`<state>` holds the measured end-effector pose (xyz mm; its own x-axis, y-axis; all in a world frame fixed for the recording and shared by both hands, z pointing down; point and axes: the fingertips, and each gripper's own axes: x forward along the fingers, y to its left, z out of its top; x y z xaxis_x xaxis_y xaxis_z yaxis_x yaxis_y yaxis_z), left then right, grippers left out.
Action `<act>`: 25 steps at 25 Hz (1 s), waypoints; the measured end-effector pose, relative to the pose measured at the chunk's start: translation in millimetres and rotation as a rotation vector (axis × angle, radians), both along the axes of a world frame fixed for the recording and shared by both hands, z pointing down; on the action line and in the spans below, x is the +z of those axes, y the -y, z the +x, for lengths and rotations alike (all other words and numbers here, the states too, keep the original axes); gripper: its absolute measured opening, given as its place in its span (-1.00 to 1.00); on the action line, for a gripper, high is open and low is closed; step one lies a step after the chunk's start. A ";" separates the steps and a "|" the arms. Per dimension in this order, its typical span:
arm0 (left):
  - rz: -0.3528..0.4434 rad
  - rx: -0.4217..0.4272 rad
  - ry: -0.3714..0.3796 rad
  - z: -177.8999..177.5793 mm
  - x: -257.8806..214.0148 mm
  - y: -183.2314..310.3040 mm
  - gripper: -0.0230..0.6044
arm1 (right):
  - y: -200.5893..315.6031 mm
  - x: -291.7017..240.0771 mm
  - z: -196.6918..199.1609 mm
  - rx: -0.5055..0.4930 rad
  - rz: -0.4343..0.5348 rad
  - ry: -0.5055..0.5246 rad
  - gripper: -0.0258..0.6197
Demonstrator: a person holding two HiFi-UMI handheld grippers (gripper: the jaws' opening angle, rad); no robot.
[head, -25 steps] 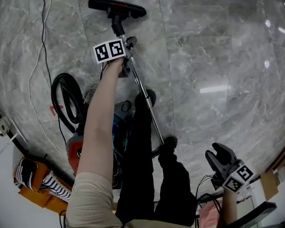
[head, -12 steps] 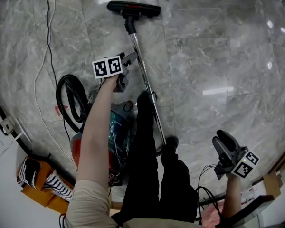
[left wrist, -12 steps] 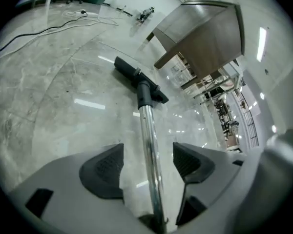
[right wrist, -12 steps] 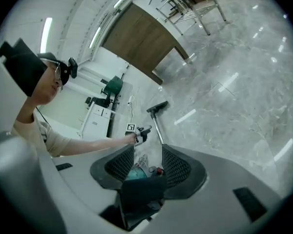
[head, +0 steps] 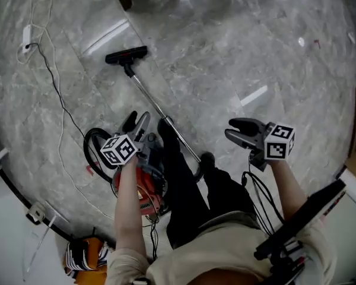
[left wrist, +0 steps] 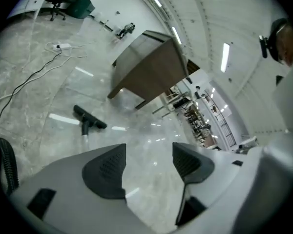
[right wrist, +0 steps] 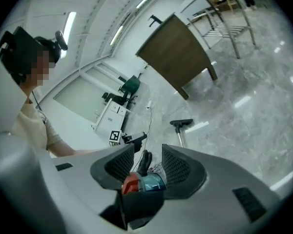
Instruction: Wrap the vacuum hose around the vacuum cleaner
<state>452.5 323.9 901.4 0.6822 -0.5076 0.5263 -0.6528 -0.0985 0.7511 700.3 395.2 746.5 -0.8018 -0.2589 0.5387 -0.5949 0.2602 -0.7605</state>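
Grey stone floor (head: 273,58) lies under everything. The red vacuum cleaner (head: 145,196) sits on it by the person's feet, not far from the white wall at the floor's left edge. Its black hose (head: 86,150) curls in a loop just beside it, on the side toward that wall. A shiny metal tube (head: 154,103) runs from the vacuum cleaner out across the floor. It ends in the flat black brush head (head: 126,55), which lies well away from the red body.

The left claw (head: 136,122) hangs above the vacuum cleaner, near the loop of hose. Its two jaws are spread wide and have just been opening. Nothing is between them, only bare floor far below.

The right claw (head: 229,129) hangs over bare floor, well apart from the vacuum cleaner and on the other side of the person's black trouser legs (head: 190,195). Its jaws are apart too and pinch nothing. In the right gripper view the red vacuum cleaner shows through the gap, but it is far down on the floor.

A thin white cord (head: 59,105) snakes over the floor near the left edge to a white plug strip (head: 26,38). A brown table (left wrist: 151,69) stands farther off.
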 end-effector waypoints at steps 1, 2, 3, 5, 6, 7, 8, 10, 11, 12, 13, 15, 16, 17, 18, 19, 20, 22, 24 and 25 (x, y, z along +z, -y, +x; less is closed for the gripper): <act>0.032 0.045 -0.027 16.8 -31.6 0.7 0.04 | 3.9 -19.0 -6.3 -0.032 0.019 -0.017 -0.36; 0.064 0.102 -0.042 32.0 -62.0 -1.5 0.04 | 8.0 -37.8 -15.0 -0.066 0.036 -0.026 -0.36; 0.096 0.159 -0.046 44.4 -91.6 -6.6 0.04 | 12.3 -55.7 -24.8 -0.102 0.049 -0.029 -0.37; 0.156 0.246 -0.052 63.3 -146.6 -21.1 0.04 | 21.3 -93.8 -45.3 -0.160 0.077 -0.011 -0.37; 0.179 0.273 -0.067 71.2 -171.1 -28.2 0.03 | 24.7 -113.4 -54.2 -0.176 0.097 0.005 -0.37; 0.196 0.292 -0.086 77.7 -193.6 -35.0 0.02 | 26.2 -131.2 -60.8 -0.186 0.120 0.020 -0.37; 0.209 0.304 -0.099 81.5 -214.1 -41.7 0.02 | 26.2 -147.8 -66.3 -0.195 0.143 0.037 -0.37; 0.241 0.304 -0.076 79.7 -249.4 -49.5 -0.04 | 26.8 -179.4 -76.4 -0.218 0.181 0.087 -0.38; 0.263 0.300 -0.046 77.6 -263.2 -49.6 -0.09 | 27.8 -193.6 -78.2 -0.228 0.191 0.116 -0.38; 0.284 0.303 -0.016 77.1 -273.5 -49.3 -0.11 | 27.8 -205.7 -76.0 -0.228 0.195 0.140 -0.38; 0.301 0.312 0.009 77.0 -280.2 -50.3 -0.15 | 25.5 -215.2 -71.2 -0.214 0.196 0.160 -0.38; 0.318 0.314 0.043 67.2 -285.7 -55.6 -0.34 | 18.0 -225.3 -67.4 -0.167 0.195 0.195 -0.38; 0.320 0.296 0.051 56.9 -286.7 -57.5 -0.44 | 15.5 -226.0 -70.9 -0.146 0.195 0.204 -0.38; 0.320 0.270 0.052 45.6 -287.9 -59.4 -0.63 | 12.8 -224.7 -77.4 -0.138 0.198 0.203 -0.38; 0.320 0.246 0.051 34.9 -289.6 -63.0 -0.87 | 8.2 -222.5 -86.6 -0.147 0.204 0.194 -0.38; 0.323 0.232 0.052 25.7 -291.2 -68.5 -0.91 | 1.5 -220.2 -98.1 -0.169 0.212 0.183 -0.38; 0.329 0.229 0.057 18.2 -292.8 -74.9 -0.91 | -6.1 -218.5 -111.4 -0.198 0.222 0.178 -0.38; 0.354 0.243 0.073 5.8 -298.4 -86.2 -0.91 | -21.1 -218.1 -141.3 -0.254 0.240 0.198 -0.38; 0.379 0.246 0.075 -4.3 -315.4 -95.3 -0.91 | -31.7 -227.4 -171.8 -0.306 0.248 0.239 -0.38; 0.389 0.241 0.066 -5.1 -329.4 -98.7 -0.91 | -34.6 -238.2 -182.9 -0.331 0.252 0.257 -0.44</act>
<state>447.4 422.5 572.0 0.7766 -0.5065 0.3746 -0.6216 -0.5196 0.5861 517.4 429.8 508.2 -0.9619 -0.0643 0.2657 -0.2502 0.5990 -0.7607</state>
